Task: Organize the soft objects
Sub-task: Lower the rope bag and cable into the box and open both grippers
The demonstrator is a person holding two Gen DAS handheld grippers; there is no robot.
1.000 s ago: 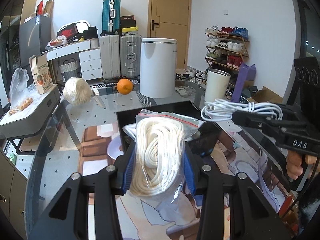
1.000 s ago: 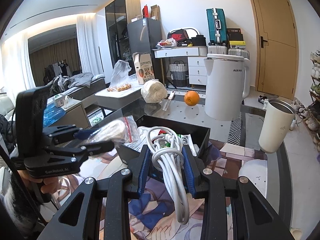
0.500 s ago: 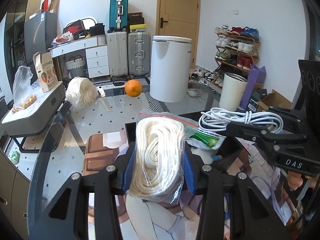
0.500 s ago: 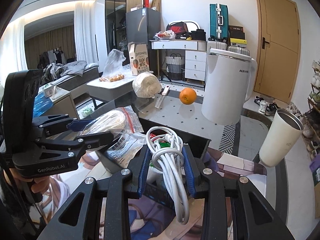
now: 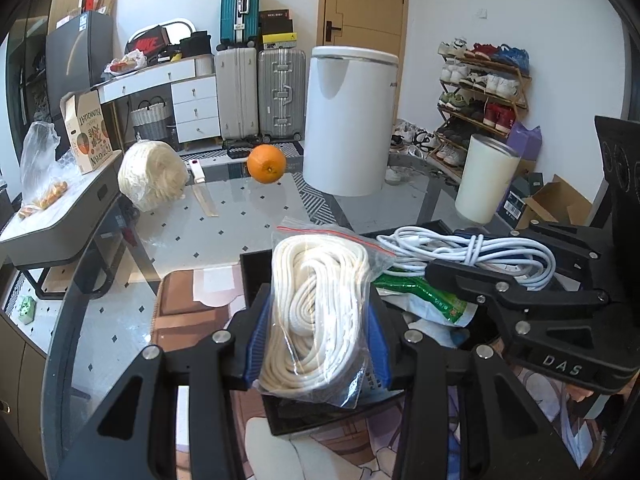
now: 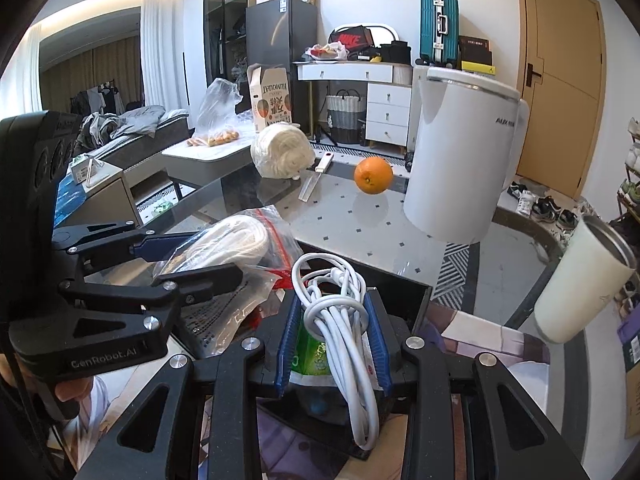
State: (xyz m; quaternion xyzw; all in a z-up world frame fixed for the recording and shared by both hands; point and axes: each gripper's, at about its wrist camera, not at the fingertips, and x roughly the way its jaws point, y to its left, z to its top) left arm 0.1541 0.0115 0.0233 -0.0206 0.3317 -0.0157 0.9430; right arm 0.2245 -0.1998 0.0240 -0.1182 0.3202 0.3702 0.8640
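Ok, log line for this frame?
left tongs: shut on bagged rope | right tongs: shut on white cable | both over black box

Left tool (image 5: pixel 316 320) and right tool (image 6: pixel 332 344) side by side, both clamped, angled downward.

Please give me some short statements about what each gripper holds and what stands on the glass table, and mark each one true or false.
1. The left gripper is shut on a bag of white rope. True.
2. The right gripper is open and holds nothing. False: it is shut on a coiled white cable.
3. An orange sits on the table, next to the big white canister. True.
4. The black box below the grippers has nothing in it. False: a green packet and other bags lie in it.
5. The ball of white yarn is in the black box. False: it sits on the table, at the far left.
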